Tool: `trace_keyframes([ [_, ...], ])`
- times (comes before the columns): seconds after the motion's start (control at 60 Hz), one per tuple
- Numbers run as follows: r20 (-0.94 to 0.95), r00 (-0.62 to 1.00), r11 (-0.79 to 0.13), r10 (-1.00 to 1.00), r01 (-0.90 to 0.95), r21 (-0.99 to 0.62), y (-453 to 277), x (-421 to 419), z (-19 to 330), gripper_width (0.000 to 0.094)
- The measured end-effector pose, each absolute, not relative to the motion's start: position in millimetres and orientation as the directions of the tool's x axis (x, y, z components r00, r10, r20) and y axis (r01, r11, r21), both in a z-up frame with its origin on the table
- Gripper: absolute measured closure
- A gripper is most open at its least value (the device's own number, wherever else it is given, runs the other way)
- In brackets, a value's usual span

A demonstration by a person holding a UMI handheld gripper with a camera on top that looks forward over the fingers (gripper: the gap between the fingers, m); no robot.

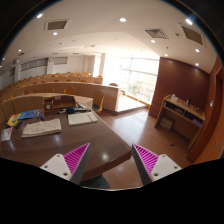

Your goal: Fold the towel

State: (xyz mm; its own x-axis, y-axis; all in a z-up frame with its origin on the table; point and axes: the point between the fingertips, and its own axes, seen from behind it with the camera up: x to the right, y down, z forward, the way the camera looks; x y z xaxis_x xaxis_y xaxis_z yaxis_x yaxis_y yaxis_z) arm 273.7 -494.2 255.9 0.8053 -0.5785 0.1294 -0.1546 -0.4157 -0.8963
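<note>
The gripper (108, 160) hung with fingers apart and empty, high above the curved desk (60, 140). A folded towel (42, 127) lay on that desk; approach should descend toward its near edge.

The bench (60, 140) is dark wood with a smooth, faintly glossy top. The floor (150, 125) is polished reddish wood that catches the light. The shelf (180, 115) looks wooden too. The gripper (112, 160) carries ribbed magenta pads (75, 157), matt in look.
</note>
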Motion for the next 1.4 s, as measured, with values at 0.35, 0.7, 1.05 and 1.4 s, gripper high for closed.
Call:
trace_keyframes([
  [0.35, 0.089, 0.897, -0.541, -0.433, -0.179, -0.822, -435.8, 192.6, 179.5, 0.0085],
  [0.7, 0.019, 0.998, -0.641, -0.052, -0.019, -0.767, -240.3, -38.3, 108.1, 0.0081],
  [1.05, -0.002, 0.999, -0.630, 0.051, 0.030, -0.776, -2.7, -188.4, 48.8, 0.0078],
  [1.4, 0.122, 0.992, -0.659, 0.041, 0.118, -0.743, 65.4, -191.4, -9.7, 0.0570],
])
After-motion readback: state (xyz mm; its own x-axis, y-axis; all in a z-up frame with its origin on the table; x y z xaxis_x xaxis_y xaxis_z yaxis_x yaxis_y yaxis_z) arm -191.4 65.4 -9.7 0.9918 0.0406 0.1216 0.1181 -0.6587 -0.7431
